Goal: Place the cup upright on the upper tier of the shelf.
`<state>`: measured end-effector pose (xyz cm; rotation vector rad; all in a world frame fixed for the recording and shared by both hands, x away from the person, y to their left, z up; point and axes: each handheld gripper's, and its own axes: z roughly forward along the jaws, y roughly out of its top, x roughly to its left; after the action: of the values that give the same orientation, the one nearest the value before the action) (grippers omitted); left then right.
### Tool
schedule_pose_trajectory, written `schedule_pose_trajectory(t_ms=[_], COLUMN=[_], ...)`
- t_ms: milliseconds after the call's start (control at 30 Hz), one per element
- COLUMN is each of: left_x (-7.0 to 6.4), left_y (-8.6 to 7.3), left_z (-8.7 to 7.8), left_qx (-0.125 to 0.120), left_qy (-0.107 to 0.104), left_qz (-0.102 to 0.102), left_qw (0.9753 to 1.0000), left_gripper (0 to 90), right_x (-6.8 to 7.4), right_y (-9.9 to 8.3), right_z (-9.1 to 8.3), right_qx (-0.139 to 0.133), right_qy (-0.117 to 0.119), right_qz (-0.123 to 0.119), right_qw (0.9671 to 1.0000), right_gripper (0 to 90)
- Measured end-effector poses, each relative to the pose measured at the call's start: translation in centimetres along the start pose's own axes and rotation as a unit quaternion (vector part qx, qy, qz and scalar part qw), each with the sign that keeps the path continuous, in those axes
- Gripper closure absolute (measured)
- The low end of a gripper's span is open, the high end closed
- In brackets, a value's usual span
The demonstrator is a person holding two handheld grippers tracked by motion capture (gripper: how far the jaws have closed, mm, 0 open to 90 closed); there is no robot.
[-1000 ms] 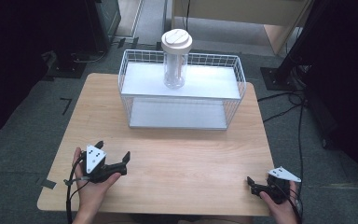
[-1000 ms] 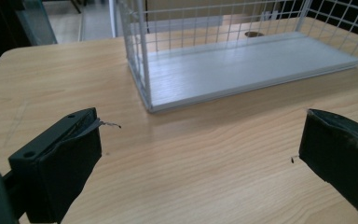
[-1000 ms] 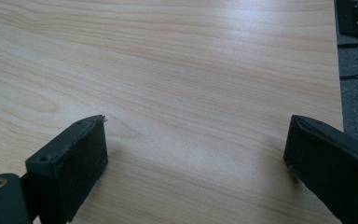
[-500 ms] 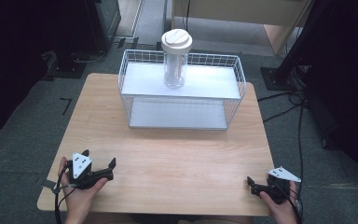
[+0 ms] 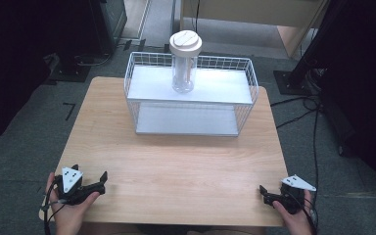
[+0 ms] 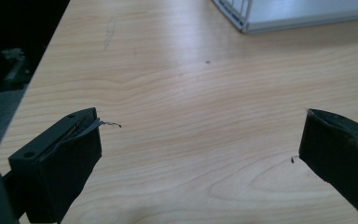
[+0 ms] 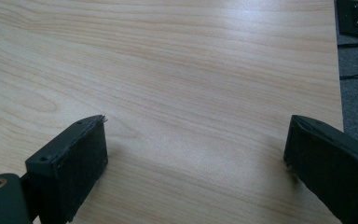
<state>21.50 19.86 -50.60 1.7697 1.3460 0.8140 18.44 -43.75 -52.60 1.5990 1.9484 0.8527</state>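
A white wire rack (image 5: 192, 102) with two shelves stands at the far middle of the wooden table (image 5: 176, 166). On its upper shelf a clear jar (image 5: 184, 73) with a cream lid (image 5: 186, 44) stands upright. My left gripper (image 5: 89, 173) rests at the near left corner, held in a hand, well short of the rack. In the left gripper view my left gripper (image 6: 200, 135) is open over bare wood, and the rack's corner (image 6: 261, 18) sits far ahead. My right gripper (image 5: 269, 193) lies at the near right corner. In the right gripper view my right gripper (image 7: 196, 140) is open with nothing between its jaws.
Dark grey floor surrounds the table. Cables (image 5: 318, 122) trail on the floor at the right, beside a black stand base (image 5: 293, 81). Another black base (image 5: 73, 73) sits at the far left. The table's right edge (image 7: 338, 70) runs close to my right gripper.
My left gripper has drawn back to the left and toward the near edge of the table. The right gripper, rack and jar have not moved.
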Motion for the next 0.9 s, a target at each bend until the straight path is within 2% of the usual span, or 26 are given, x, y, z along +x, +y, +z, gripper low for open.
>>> schedule_pose_trajectory(t_ms=[133,200,400,567,667,833,900], left_x=[0.8,1.1,2.0,2.7,2.8,2.5,2.6], left_y=[-0.7,-0.9,-1.1,-1.5,-1.7,-1.7,-1.6], left_z=[0.1,0.0,-0.1,-0.1,0.1,0.4,0.5], left_qx=[0.016,0.023,0.046,0.084,0.096,0.108,0.111], left_qy=[0.005,0.001,0.002,0.010,0.008,0.012,0.007], left_qz=[-0.003,-0.008,-0.003,0.009,0.004,0.014,0.006], left_qw=[0.9999,0.9997,0.9990,0.9964,0.9954,0.9940,0.9937], left_gripper=[0.0,0.0,0.0,0.0,0.0,0.0,0.0], right_x=[0.0,0.0,0.0,0.0,0.0,0.0,0.0], right_y=[0.0,0.0,0.0,0.0,0.0,0.0,0.0], right_z=[0.0,0.0,0.0,0.0,0.0,0.0,0.0], right_qx=[0.000,0.000,0.000,0.000,0.000,0.000,0.000], right_qy=[0.000,0.000,0.000,0.000,0.000,0.000,0.000], right_qz=[0.000,0.000,0.000,0.000,0.000,0.000,0.000], right_qw=[1.0000,1.0000,1.0000,1.0000,1.0000,1.0000,1.0000], right_gripper=[5.8,5.8,5.8,5.8,5.8,5.8,5.8])
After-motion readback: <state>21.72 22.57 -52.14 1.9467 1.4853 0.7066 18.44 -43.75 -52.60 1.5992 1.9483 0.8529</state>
